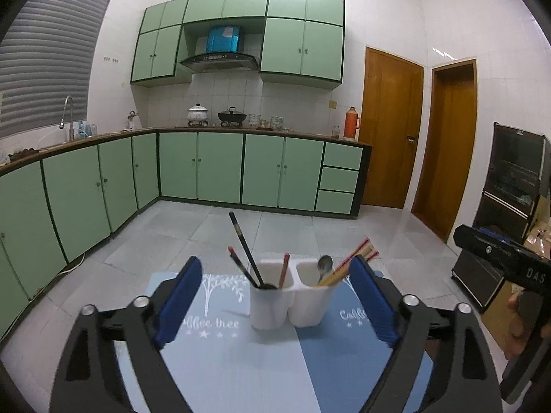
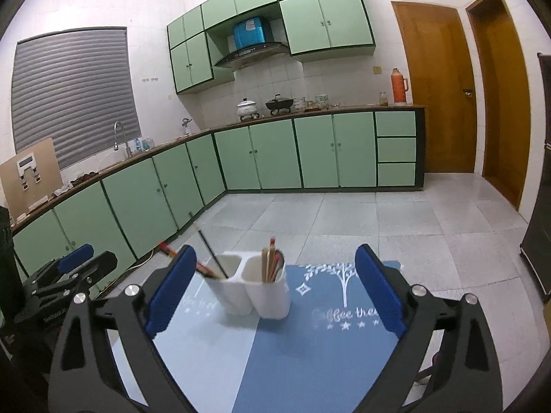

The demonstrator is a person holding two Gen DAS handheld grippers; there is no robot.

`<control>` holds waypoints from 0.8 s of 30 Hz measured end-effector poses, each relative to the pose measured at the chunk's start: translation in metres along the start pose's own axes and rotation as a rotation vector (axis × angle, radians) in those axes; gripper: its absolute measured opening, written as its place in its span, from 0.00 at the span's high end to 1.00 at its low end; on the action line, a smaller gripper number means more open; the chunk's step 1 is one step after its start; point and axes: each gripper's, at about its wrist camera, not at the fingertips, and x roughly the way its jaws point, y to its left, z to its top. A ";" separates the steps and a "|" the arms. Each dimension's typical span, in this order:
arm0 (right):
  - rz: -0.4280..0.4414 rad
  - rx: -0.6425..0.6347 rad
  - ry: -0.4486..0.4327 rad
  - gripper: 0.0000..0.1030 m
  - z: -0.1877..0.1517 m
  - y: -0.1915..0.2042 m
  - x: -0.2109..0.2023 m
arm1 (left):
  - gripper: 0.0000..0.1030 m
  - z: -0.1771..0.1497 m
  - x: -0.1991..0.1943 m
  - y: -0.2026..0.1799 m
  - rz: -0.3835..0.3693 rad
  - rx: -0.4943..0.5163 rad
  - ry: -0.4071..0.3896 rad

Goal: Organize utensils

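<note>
Both tongs stand wide with nothing between the blue pads. The left tongs (image 1: pixel 275 296) frame the white two-cup holder (image 1: pixel 292 304) on the blue mat (image 1: pixel 241 361): black chopsticks (image 1: pixel 246 249) lean toward 11 o'clock in one cup, a spoon (image 1: pixel 324 265) and light chopsticks (image 1: pixel 347 263) toward 1 o'clock in the other. From the right tongs (image 2: pixel 275 289), the holder sits at 10 o'clock on the counter.

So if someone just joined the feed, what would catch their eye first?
The white two-cup holder on the blue mat, dead ahead: dark chopsticks stick out of its left cup, a spoon and pale chopsticks out of the right. Next, the blue pads of the open left gripper either side of it, nothing held. Behind, green cabinets line the walls.
</note>
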 end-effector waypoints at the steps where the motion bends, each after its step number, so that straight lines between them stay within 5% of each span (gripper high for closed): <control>1: 0.002 0.003 0.001 0.08 -0.003 0.001 -0.004 | 0.10 -0.003 -0.006 -0.002 0.001 0.004 0.000; 24: 0.057 -0.074 -0.017 0.05 -0.028 0.038 -0.072 | 0.06 -0.015 -0.082 -0.023 -0.012 0.068 -0.041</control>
